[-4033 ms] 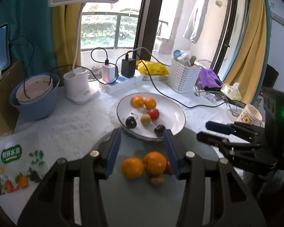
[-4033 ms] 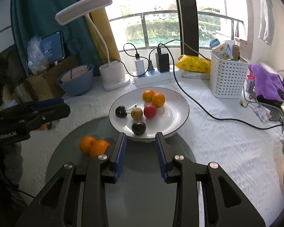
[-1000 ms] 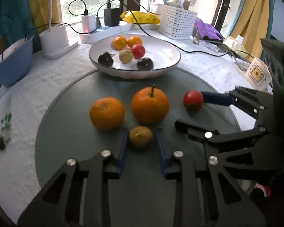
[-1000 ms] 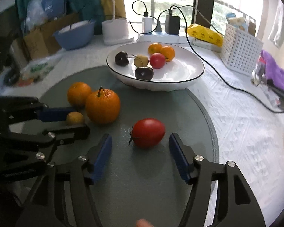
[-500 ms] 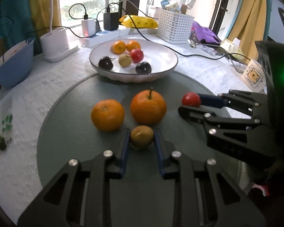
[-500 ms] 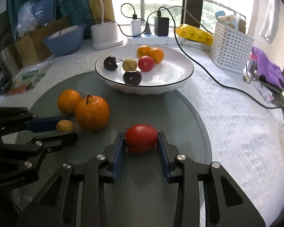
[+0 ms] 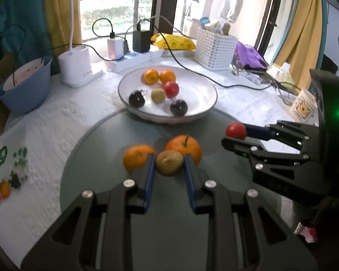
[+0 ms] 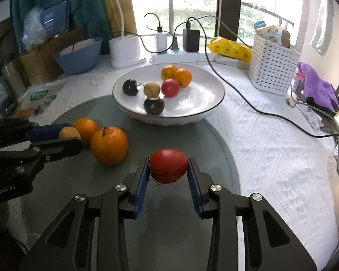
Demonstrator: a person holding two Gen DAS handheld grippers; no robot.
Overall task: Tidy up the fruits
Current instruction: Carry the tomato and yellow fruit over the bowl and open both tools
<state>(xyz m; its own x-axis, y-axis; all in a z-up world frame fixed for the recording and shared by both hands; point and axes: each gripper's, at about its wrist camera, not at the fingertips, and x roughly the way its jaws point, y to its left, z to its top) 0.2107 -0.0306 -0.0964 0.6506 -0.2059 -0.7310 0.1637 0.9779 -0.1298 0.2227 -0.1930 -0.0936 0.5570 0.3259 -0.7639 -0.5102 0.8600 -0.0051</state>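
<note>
Tomato [image 8: 168,166] pinched in right gripper [image 8: 168,171], kiwi [image 7: 169,163] in left gripper [image 7: 169,169].

Glossy white plate [image 8: 214,103]; smooth grey glass turntable [image 8: 63,180]; rough white tablecloth [image 8: 271,158]; perforated plastic basket [image 8: 273,67]

place: home, table by a balcony window | signs: yellow curtains [image 7: 305,33], laundry [image 7: 232,0] hung outside, desk lamp [image 8: 124,47], chargers on a power strip [image 8: 180,56] (cords trailing across the cloth), white basket [image 8: 273,67], fruit plate [image 8: 205,99]
</note>
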